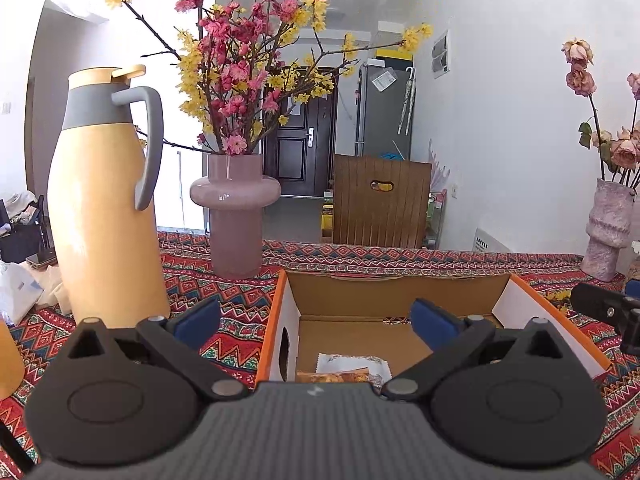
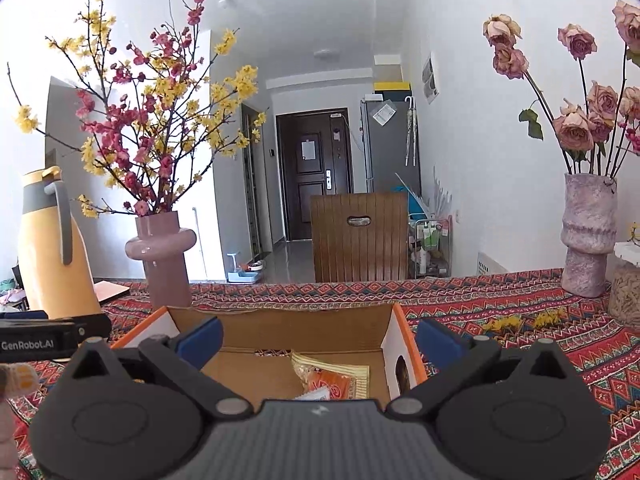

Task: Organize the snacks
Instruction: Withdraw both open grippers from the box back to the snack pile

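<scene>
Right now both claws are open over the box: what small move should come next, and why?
Probably draw both back and look for the next snack: the left claw and right claw hold nothing, and snack packets already lie in the cardboard box.

The left tool (image 1: 316, 320) has its jaws spread as wide as they go, with nothing between its blue pads (image 1: 198, 320). It points slightly downward, hovering above the counter's near part, and touches nothing. The right tool (image 2: 318, 338) matches it: jaws fully apart, blue pads (image 2: 200, 340) bare, tipped a little downward, gripping nothing. The two sit side by side and apart. From the left wrist view, part of the right tool's black body shows at the far right edge; from the right wrist view, the left tool's black body shows at the left edge.
</scene>
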